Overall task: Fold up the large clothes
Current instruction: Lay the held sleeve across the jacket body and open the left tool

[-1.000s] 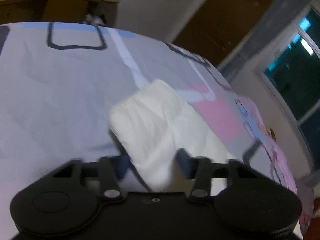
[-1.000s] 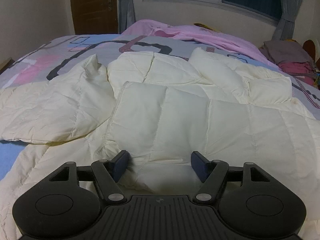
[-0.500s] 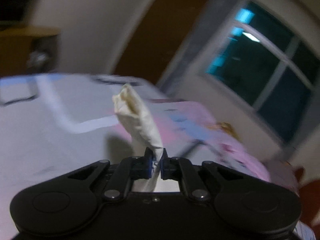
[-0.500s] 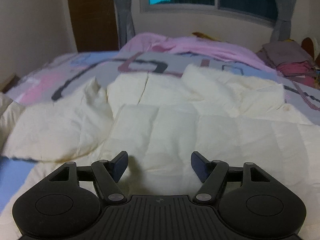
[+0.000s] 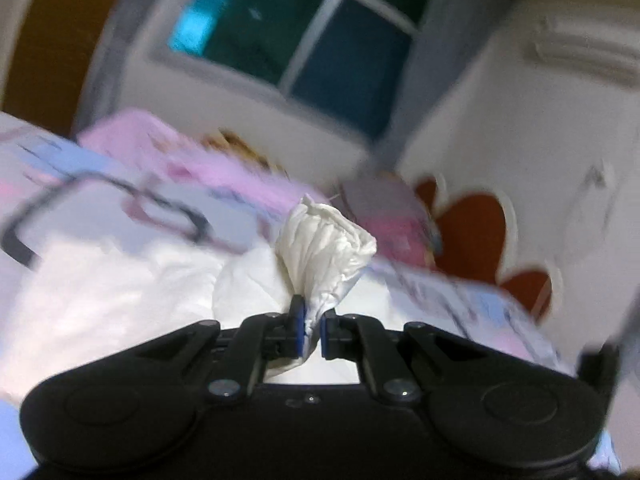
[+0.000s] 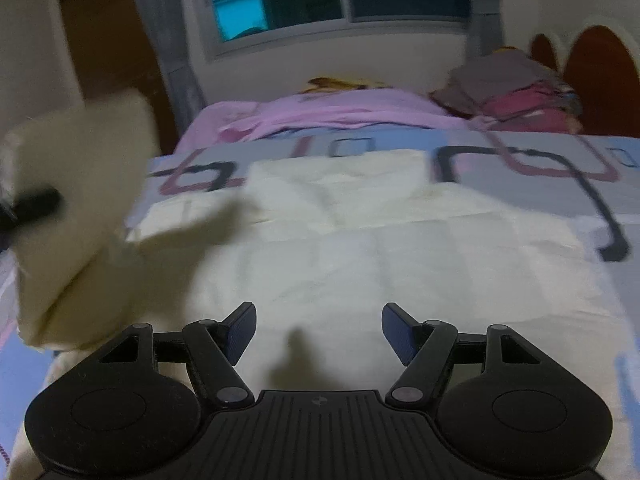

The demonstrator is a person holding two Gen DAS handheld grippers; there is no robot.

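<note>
One tongs (image 5: 311, 330) pinching quilt (image 5: 324, 248)

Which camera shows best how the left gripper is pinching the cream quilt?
The left wrist view: its fingers clamp a bunched tuft of the cream quilt close up. The right wrist view shows only a blurred lifted flap at its left edge.

Left hand-held gripper (image 5: 311, 330) clamps bunched cream quilted garment (image 5: 324, 248) above bed (image 5: 100, 200).
</note>
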